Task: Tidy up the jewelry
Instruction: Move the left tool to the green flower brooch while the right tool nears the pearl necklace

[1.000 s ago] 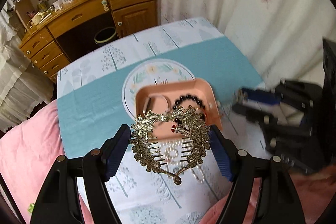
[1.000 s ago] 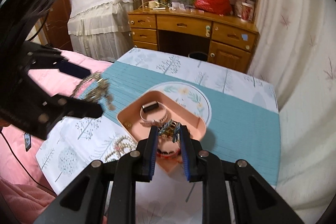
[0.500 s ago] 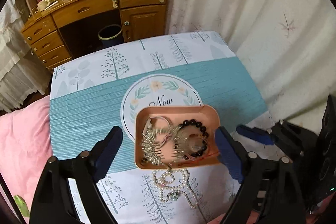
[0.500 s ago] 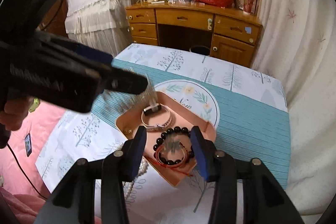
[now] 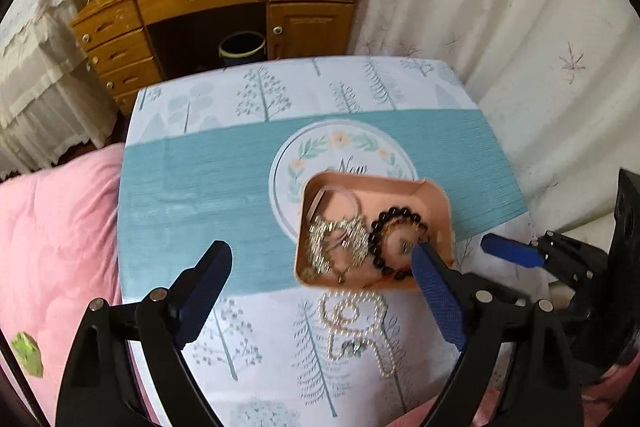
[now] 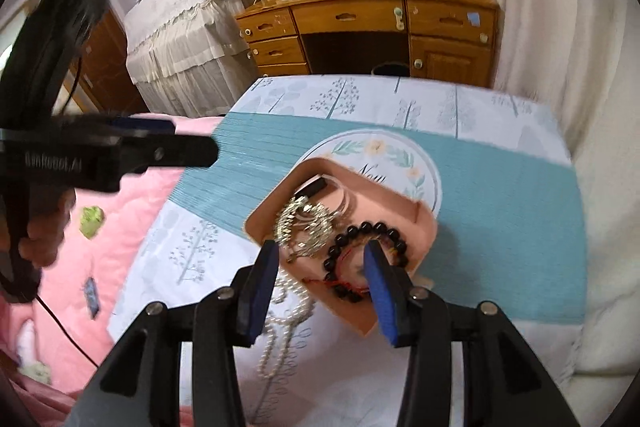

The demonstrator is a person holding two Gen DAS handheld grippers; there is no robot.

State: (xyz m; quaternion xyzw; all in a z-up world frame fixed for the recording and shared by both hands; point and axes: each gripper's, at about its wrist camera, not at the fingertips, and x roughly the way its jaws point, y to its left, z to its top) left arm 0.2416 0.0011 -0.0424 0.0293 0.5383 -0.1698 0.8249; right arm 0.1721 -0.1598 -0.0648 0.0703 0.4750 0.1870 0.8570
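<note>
L gripper (image 5: pixel 320 255) hangs w/ jaws wide apart, nothing between the pads. Gold hair comb (image 5: pixel 338 241) lies in pink tray (image 5: pixel 438 197) on tablecloth (image 5: pixel 200 187), beside black bead bracelet (image 5: pixel 396 223). Pearl necklace (image 5: pixel 356 323) lies on cloth just outside tray. R gripper (image 6: pixel 320 259) partly open over tray's near edge, empty.

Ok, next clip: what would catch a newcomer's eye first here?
Probably the pink tray on the teal band of the tablecloth, heaped with a gold hair comb, a dark bead bracelet and a thin bangle. Just outside the tray's near edge, a pearl necklace lies coiled on the white tree print. Both open grippers frame it: the left gripper wide, the right gripper over the tray's near corner.
</note>
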